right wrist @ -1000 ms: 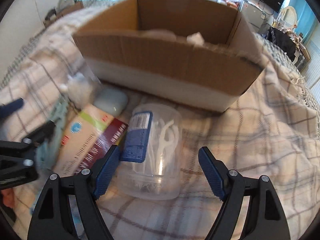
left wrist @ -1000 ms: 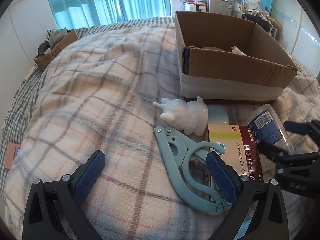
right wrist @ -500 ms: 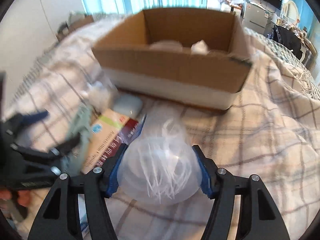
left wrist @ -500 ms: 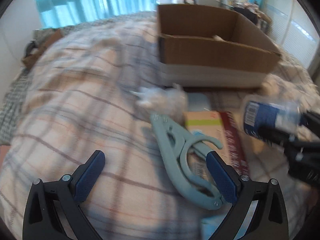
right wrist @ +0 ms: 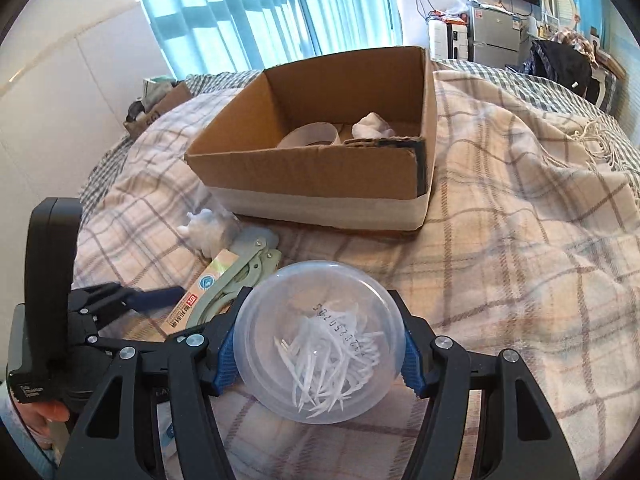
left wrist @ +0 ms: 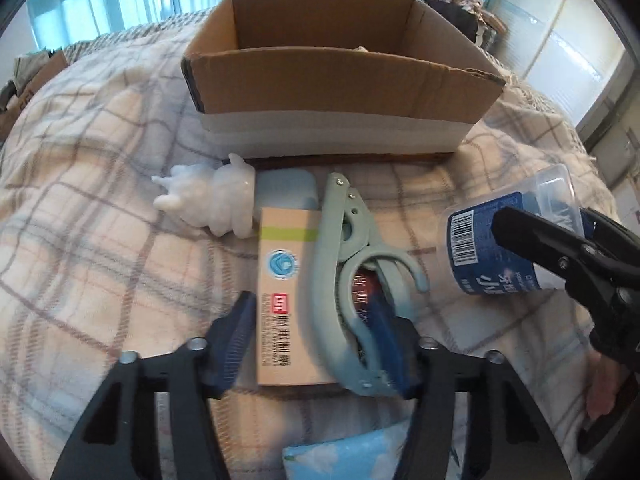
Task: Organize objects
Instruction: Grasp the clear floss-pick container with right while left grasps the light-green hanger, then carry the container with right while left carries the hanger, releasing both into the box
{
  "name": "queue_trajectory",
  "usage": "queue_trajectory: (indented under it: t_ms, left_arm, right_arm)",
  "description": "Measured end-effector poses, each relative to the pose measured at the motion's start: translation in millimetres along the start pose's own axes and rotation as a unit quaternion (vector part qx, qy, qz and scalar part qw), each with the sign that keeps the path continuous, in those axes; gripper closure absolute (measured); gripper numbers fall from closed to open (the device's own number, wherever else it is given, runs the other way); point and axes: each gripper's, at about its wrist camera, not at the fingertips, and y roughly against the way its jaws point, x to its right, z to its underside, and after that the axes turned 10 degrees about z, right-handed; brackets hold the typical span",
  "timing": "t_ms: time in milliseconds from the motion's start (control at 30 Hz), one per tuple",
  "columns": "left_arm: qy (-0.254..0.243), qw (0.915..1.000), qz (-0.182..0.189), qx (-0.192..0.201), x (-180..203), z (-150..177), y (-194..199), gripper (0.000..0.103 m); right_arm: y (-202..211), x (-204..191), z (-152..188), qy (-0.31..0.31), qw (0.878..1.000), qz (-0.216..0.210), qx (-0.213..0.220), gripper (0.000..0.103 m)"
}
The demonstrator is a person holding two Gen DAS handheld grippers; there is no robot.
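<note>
Through the left wrist view, we are looking at the left gripper (left wrist: pixel 316 344) with its jaws standing apart around the near end of a tan medicine box (left wrist: pixel 286 296) and the pale green clamp (left wrist: pixel 344 280) lying across it; whether the pads are touching either, we cannot tell. A white figurine (left wrist: pixel 208 204) is lying just left of the box's far end, and the cardboard box (left wrist: pixel 340 80) is sitting beyond on the plaid bed cover (left wrist: pixel 100 240). At the right, the right gripper (left wrist: pixel 560 256) is holding a clear floss-pick jar (left wrist: pixel 516 240) above the cover. Through the right wrist view, we are seeing the right gripper (right wrist: pixel 316 354) with its jaws clamped on that jar (right wrist: pixel 320 344), its round end facing us, white picks inside. The cardboard box (right wrist: pixel 320 176) is sitting beyond it, open.
</note>
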Motion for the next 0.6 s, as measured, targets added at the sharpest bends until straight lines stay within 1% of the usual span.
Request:
queue_trajectory:
  t_ms: [100,133,167,233,300,367,467,500,567,600]
  left_arm:
    - [-0.004,1.0000,-0.004,0.004,-3,1,3,0.064]
    - [-0.001,1.0000,-0.003,0.005,-6,2,5,0.072]
    - [0.003,1.0000,0.000,0.005,-7,3,8,0.078]
    - [0.019,0.9998,0.007,-0.005,-15,4,11,0.078]
    - [0.020,0.9998,0.004,0.000,-18,6,18,0.078]
    - [0.017,0.9997,-0.004,0.015,-20,9,28,0.078]
    - [0.020,0.9987,-0.003,0.046,-20,10,49,0.079]
    - [0.018,0.9982,-0.008,0.057,-19,9,56,0.080]
    - [0.009,0.9971,-0.013,0.074,-17,7,69,0.092]
    - [0.008,0.9965,-0.012,0.082,-16,6,76,0.094]
  right_arm:
    - [1,0,1,-0.001,1.000,0.000,0.002,0.040]
    - [1,0,1,0.000,1.000,0.001,0.002,0.040]
    - [1,0,1,0.001,1.000,0.002,0.002,0.040]
    - [3,-1,2,0.004,1.000,0.008,0.004,0.040]
    - [5,-2,3,0.007,1.000,0.014,0.005,0.040]
    - [11,-6,4,0.012,1.000,0.022,0.010,0.040]
    - [20,-9,6,0.016,0.999,0.032,0.017,0.040]
    - [23,-10,7,0.017,0.999,0.036,0.020,0.040]
    - [29,-13,8,0.019,0.998,0.049,0.027,0.040]
    - [33,-15,8,0.020,0.998,0.054,0.031,0.040]
